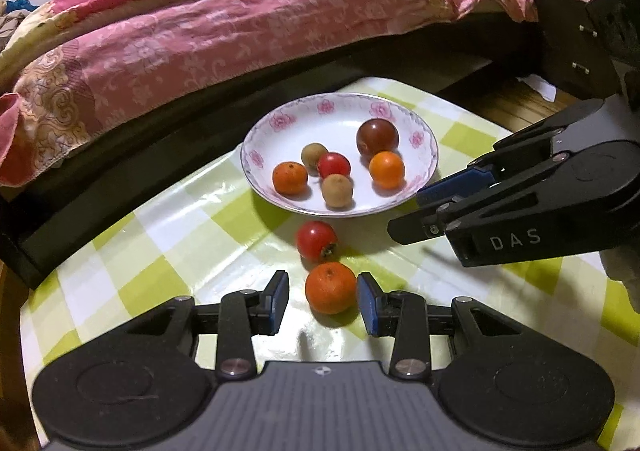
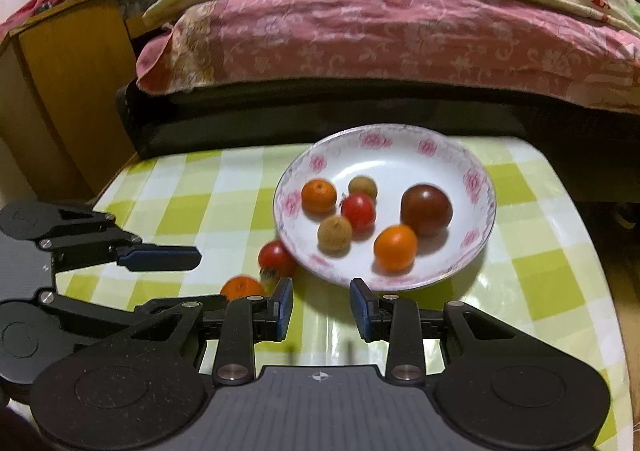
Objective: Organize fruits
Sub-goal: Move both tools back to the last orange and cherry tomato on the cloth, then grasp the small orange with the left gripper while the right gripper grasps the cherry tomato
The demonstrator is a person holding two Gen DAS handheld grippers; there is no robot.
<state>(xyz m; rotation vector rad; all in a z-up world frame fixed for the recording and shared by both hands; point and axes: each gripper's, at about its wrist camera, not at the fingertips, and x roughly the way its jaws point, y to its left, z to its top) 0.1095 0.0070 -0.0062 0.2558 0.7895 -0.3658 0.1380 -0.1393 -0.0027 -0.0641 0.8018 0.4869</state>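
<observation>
Framing the mandarin (image 1: 330,288) between the pads of the left gripper (image 1: 323,301) — lying on the checked cloth (image 1: 168,235), not yet pinched. Leaving a clear gap on the left side and almost none on the right, so standing narrowly apart and holding nothing. Sitting just behind the mandarin, a red tomato (image 1: 316,241), close to the rim of the plate (image 1: 260,139) and nearly touching both.

Hovering at the near rim of the plate, the right gripper (image 2: 321,305), with fingers narrowly apart and nothing between them.

Resting already in the plate: a dark tomato (image 1: 377,137), two small oranges, one red tomato and two brownish round fruits, possibly longans.

For a good grasp, probably: centring the mandarin first, shifting the left gripper slightly toward its own right so that both pads are meeting the fruit at its widest part. Closing slowly, only until the skin is giving a little — round fruit on glossy cloth likely rolling away under a one-sided push. Avoiding any nudge to the tomato behind. Keeping the right gripper aside, away from the lifting path toward the plate.
</observation>
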